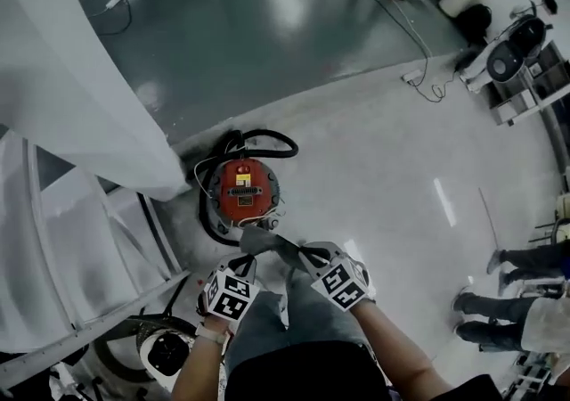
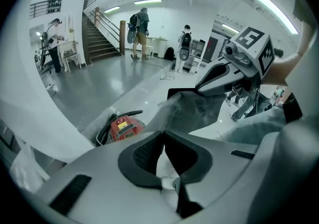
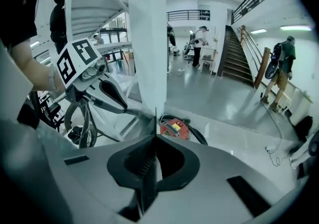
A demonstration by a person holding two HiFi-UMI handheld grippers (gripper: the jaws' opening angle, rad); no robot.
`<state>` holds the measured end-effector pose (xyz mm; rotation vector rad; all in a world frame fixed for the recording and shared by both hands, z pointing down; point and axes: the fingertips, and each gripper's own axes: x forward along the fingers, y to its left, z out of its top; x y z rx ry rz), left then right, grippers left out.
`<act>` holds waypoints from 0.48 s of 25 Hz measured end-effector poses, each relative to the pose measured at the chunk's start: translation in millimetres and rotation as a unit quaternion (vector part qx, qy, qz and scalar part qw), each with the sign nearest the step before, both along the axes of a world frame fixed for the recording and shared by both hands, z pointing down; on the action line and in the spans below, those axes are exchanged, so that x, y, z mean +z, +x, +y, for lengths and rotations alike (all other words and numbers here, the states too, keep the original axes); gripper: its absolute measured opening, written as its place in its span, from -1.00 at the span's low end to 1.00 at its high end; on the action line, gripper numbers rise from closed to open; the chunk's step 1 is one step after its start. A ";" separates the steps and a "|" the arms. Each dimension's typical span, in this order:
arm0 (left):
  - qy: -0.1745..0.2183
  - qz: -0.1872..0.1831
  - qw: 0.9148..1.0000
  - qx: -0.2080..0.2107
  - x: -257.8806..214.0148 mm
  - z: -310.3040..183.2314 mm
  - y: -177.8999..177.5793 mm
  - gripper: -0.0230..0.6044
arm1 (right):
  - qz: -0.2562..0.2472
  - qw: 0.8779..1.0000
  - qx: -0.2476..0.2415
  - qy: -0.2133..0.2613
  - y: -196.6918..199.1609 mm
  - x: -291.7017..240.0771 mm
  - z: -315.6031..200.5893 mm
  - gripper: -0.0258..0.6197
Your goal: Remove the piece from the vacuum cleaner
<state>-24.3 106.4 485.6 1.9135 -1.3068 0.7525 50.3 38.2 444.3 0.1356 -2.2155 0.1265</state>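
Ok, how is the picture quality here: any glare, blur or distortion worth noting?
Head view: lights glare off the glossy floor, yet the red vacuum cleaner is sharp. Left gripper view: strong fisheye bend, dark corners, and the grey piece near the lens looks soft. Right gripper view: same bend and dark corners; the white column is bright.

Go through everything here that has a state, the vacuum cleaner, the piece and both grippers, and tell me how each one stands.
Vacuum cleaner: upright on the floor, black hose looped round it.
Gray piece: clear of the vacuum cleaner, held in the air between the two grippers.
Left gripper: shut on the gray piece.
Right gripper: shut on a thin edge of the gray piece.
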 end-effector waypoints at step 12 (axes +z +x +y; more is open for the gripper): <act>0.091 -0.015 0.995 0.040 -142.6 -94.3 37.2 -0.81 | -0.069 0.992 0.079 0.070 55.0 -149.9 -65.8 -0.82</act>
